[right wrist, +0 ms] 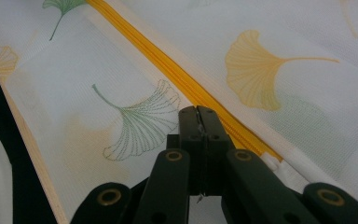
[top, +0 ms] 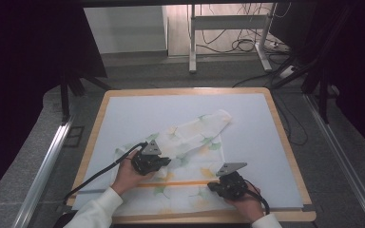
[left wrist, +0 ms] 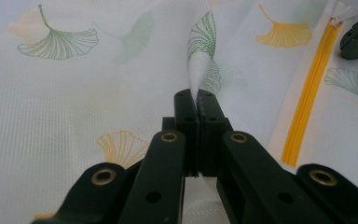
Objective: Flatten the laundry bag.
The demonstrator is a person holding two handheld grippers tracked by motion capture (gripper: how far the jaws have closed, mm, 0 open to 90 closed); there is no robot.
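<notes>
No brand, label or writing can be read anywhere. A white mesh laundry bag printed with green and yellow ginkgo leaves [top: 185,152] lies flat on the pale blue mat of the wooden-edged table [top: 275,123], its yellow zipper [top: 180,184] running across the near part. The left gripper [left wrist: 196,95] has its jaws closed on a raised pinch of the mesh, well away from the zipper. The right gripper [right wrist: 199,112] has its jaws closed tight at the zipper's end, a small metal piece between them.
</notes>
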